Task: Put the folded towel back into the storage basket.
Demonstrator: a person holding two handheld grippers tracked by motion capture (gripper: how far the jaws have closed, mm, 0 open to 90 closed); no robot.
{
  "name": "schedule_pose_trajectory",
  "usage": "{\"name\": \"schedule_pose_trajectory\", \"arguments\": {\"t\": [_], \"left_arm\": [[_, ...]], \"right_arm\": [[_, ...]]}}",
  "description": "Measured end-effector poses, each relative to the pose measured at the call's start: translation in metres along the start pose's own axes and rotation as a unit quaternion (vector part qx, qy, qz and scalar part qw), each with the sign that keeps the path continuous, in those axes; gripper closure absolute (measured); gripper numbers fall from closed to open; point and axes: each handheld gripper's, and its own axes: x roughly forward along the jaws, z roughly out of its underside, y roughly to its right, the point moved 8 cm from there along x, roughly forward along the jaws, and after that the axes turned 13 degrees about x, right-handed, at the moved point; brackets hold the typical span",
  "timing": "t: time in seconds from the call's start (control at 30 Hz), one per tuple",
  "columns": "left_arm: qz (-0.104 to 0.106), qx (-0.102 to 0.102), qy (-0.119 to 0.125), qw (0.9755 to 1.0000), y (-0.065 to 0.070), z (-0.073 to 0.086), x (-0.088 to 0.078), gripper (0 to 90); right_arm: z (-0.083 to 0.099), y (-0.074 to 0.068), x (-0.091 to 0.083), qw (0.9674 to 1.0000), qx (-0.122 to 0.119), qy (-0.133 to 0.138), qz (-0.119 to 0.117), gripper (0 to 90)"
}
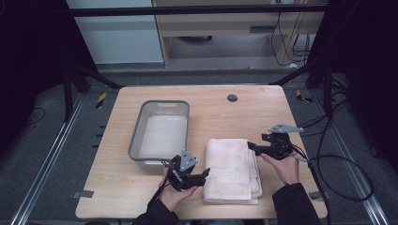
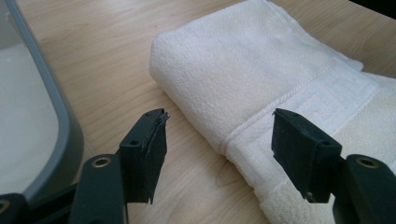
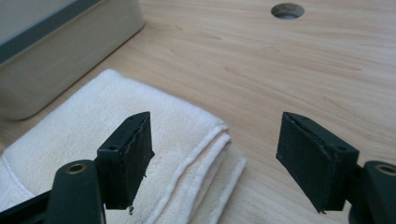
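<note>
At the near edge of the wooden worktop [image 1: 117,187] two hands come in, each holding a gripper. The left gripper [image 1: 205,174] is low at the near left side of a folded white towel [image 1: 232,168], and its fingers [image 2: 144,149] are apart and hold nothing; in the left gripper view one finger is over the bare wood and the other is over the towel's woven border band. The towel lies flat on the near right part of the worktop, folded in several layers, with the layered edges turned to the right. The right gripper [image 1: 251,146] is at the far right corner of the towel, and its fingers [image 3: 128,156] are also wide apart and empty; in the right gripper view one finger is above the towel and the other above the wood just beside the stacked edges. To the left of the towel and a little farther away, a grey plastic tub [image 1: 136,136] stands on the worktop, near the towel but not touching it. Farther still, a small round cable hole [image 1: 232,98] is in the worktop close to the far edge.
</note>
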Motion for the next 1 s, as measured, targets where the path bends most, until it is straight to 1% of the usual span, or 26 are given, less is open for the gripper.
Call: {"name": "schedule_pose_trajectory", "arguments": {"t": [0.03,0.07,0.1,0.13,0.17,0.2,0.33,0.43,0.53,0.6,0.67,0.8,0.9,0.93,0.97,1.0], "left_arm": [[0.000,0.000,0.000,1.0000,0.000,0.000,0.000,34.9],[0.001,0.000,-0.003,1.0000,0.001,0.001,0.000,34.7],[0.001,0.001,-0.005,1.0000,0.002,0.003,0.001,34.7],[0.002,-0.001,-0.009,1.0000,0.003,0.005,0.004,34.3],[0.002,-0.001,-0.009,1.0000,0.003,0.005,0.004,34.2],[0.004,-0.004,-0.013,0.9999,0.005,0.007,0.006,33.9],[0.009,-0.004,-0.020,0.9997,0.009,0.011,0.011,32.8],[0.013,-0.003,-0.028,0.9995,0.013,0.013,0.015,31.4],[0.022,-0.006,-0.032,0.9992,0.018,0.016,0.020,30.2],[0.021,-0.001,-0.038,0.9991,0.019,0.019,0.023,29.6],[0.025,-0.005,-0.042,0.9988,0.022,0.022,0.026,29.1],[0.027,-0.004,-0.046,0.9986,0.025,0.027,0.032,29.1],[0.030,-0.011,-0.051,0.9982,0.026,0.028,0.033,29.6],[0.033,-0.015,-0.055,0.9978,0.027,0.030,0.035,30.4],[0.033,-0.015,-0.055,0.9978,0.027,0.030,0.035,30.7],[0.035,-0.019,-0.057,0.9976,0.027,0.030,0.036,30.7]], "right_arm": [[0.000,0.000,0.000,1.0000,0.000,0.000,0.000,26.4],[0.003,-0.001,0.004,1.0000,-0.004,-0.006,0.001,26.1],[0.003,-0.001,0.004,1.0000,-0.004,-0.006,0.001,26.1],[0.007,-0.003,0.007,0.9999,-0.006,-0.014,0.001,25.9],[0.007,-0.003,0.007,0.9999,-0.006,-0.014,0.001,25.9],[0.010,-0.003,0.010,0.9999,0.002,-0.016,-0.003,25.8],[0.015,0.000,0.013,0.9998,0.009,-0.020,-0.002,25.9],[0.021,0.001,0.019,0.9995,0.016,-0.028,-0.004,26.0],[0.028,0.001,0.027,0.9991,0.009,-0.042,0.002,25.9],[0.032,0.000,0.031,0.9987,0.007,-0.051,0.005,25.9],[0.038,-0.001,0.037,0.9980,0.004,-0.063,0.008,25.6],[0.040,-0.001,0.038,0.9977,0.008,-0.066,0.010,25.8],[0.043,0.000,0.040,0.9973,0.008,-0.072,0.013,25.5],[0.045,0.000,0.043,0.9970,0.018,-0.074,0.010,25.5],[0.045,0.000,0.043,0.9970,0.018,-0.074,0.010,25.5],[0.047,0.002,0.043,0.9969,0.027,-0.074,0.006,25.3]]}}
